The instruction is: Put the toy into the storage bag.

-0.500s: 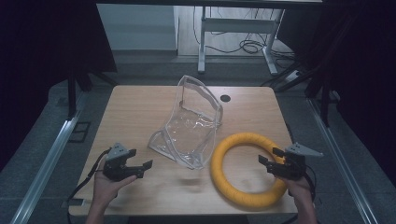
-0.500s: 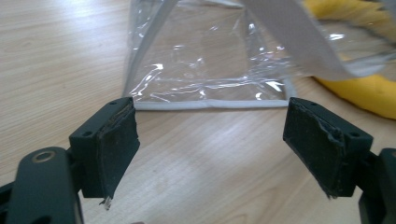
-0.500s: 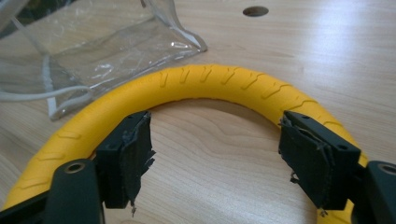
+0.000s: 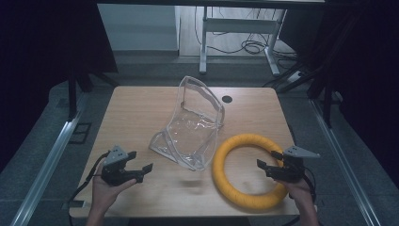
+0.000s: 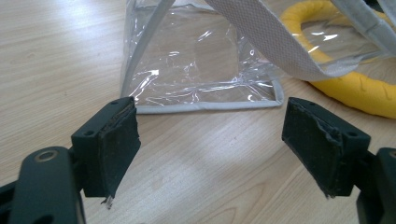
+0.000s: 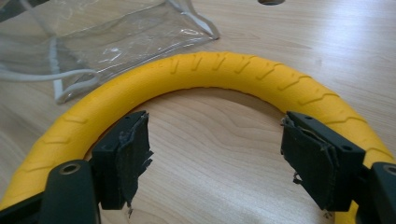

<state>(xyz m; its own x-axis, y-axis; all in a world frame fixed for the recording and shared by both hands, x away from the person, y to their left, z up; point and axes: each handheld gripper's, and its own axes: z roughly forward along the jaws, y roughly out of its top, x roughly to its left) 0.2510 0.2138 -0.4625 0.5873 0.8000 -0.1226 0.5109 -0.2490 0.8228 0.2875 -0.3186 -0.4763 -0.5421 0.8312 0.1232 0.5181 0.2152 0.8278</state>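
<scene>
- The left tool (image 4: 141,169) hovers low over the near-left part of the wooden bench (image 4: 136,113), held in the person's left hand (image 4: 106,190), with a cable trailing off its back toward the bench's near edge.
- Its jaws stand wide apart with only bare wood between them; in the left gripper view the worn dark pads (image 5: 116,149) frame the lower edge of the bag, which lies just ahead and untouched.
- The clear plastic bag (image 4: 193,127) sits around mid-bench with its grey-trimmed mouth propped up and open and its flat base spread toward the near side. A grey woven strap (image 5: 266,42) arches across the top of the left gripper view.
- A small round dark hole (image 4: 227,99) is set in the bench top beyond the bag.
- The yellow ribbed ring (image 4: 244,169) lies flat on the near-right of the bench, its left rim just beside the bag's near corner; whether they touch I cannot tell.
- The right tool (image 4: 267,165) reaches in from the right over the ring's right side, held by the right hand (image 4: 299,188). Its jaws are spread, and the right gripper view shows bare wood inside the ring between them, the ring's far arc (image 6: 224,74) curving ahead.
- Beyond the bench, a grey floor carries metal desk legs (image 4: 204,42) and loose cables (image 4: 249,47).
</scene>
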